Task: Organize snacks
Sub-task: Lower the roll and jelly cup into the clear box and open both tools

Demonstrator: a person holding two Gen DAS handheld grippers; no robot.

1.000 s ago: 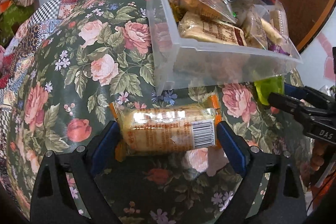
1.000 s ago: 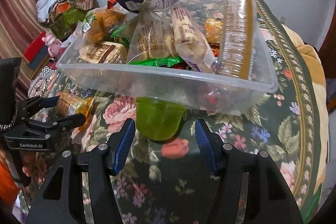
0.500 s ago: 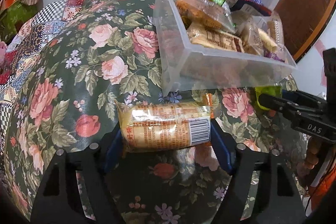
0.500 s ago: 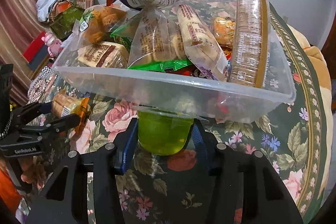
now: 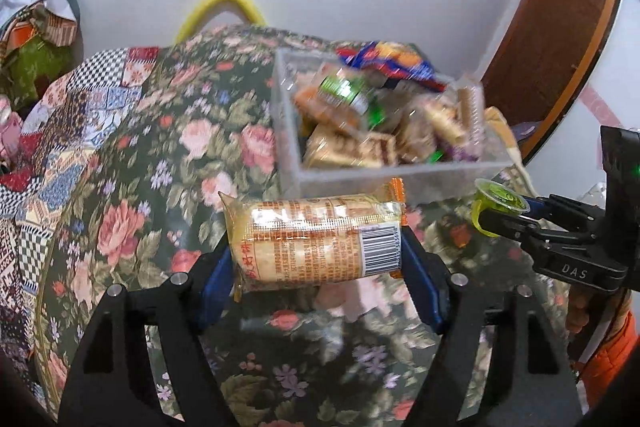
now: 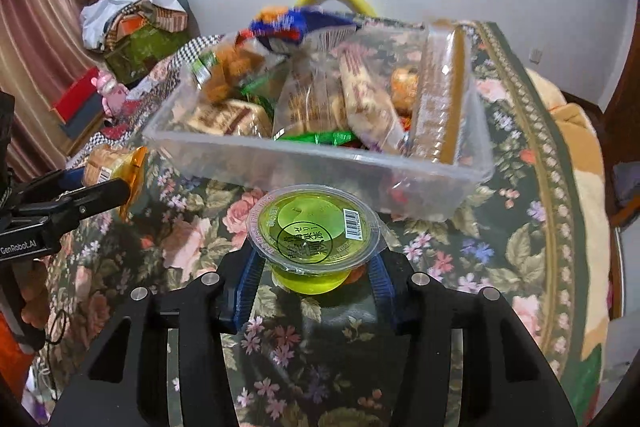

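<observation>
1. Left gripper (image 5: 318, 259): its two blue-padded jaws are clamped on the ends of a cylindrical biscuit pack in clear orange-edged wrapper (image 5: 316, 241), held crosswise and clear of the floral green tablecloth (image 5: 132, 211).
2. Right gripper (image 6: 314, 273): closed around the body of a round green jelly cup with a sealed film lid (image 6: 314, 229), lid upward, lifted off the cloth. Seen from the left wrist, the same cup (image 5: 498, 205) sits at the right gripper's tips, off to the left gripper's right.
3. Clear rectangular plastic bin, heaped with packaged snacks (image 6: 320, 163): directly ahead of both grippers and beyond their loads; its near wall (image 5: 392, 179) lies just past the biscuit pack.
4. Step in hand, as judged: carry both items over the near wall and release them inside. The bin looks nearly full, so each load should clear the rim before the jaws part, and aim for a gap rather than the tall upright packets at the right.
5. The biscuit pack is gripped by its ends only; a level carry probably keeps it from slipping. The cup is best kept lid-up.
6. Readable writing: "DAS" on the right gripper body; "GenRobot.AI" on the left gripper body. Both snacks carry barcodes; the cup lid and biscuit wrapper show East Asian characters, too small to transcribe.
</observation>
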